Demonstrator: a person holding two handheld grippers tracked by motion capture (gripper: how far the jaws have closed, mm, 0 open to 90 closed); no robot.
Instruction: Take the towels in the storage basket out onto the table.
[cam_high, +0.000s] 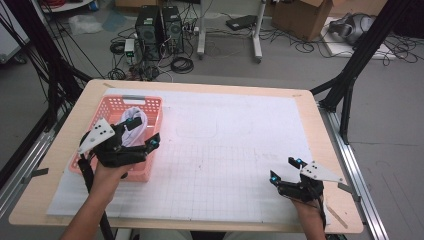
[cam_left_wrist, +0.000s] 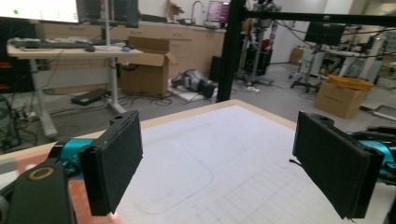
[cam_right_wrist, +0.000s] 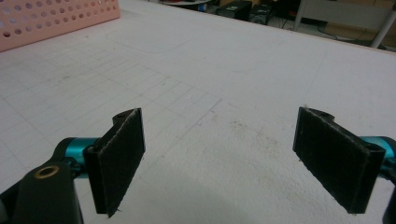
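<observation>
I have the left gripper (cam_high: 141, 134) hovering over the pink basket (cam_high: 152, 106) that sits near the table's left edge, its fingers (cam_left_wrist: 113, 161) spread wide with nothing between them. Inside the basket lies a white bundle (cam_high: 136, 119), cloth or cord, I cannot tell which, and it is the thing I am after. The gripper sits just above and slightly toward the near side of it, so I judge I am lined up to reach in and pick it up. The left gripper's camera looks out over the white gridded mat (cam_high: 230, 150) toward the far right corner, which suggests the hand is tilted rather than pointing down. The right gripper (cam_high: 286, 169) rests low by the table's near right corner, well apart from the basket, fingers (cam_right_wrist: 116, 158) also spread and empty, parked so it keeps the mat free
</observation>
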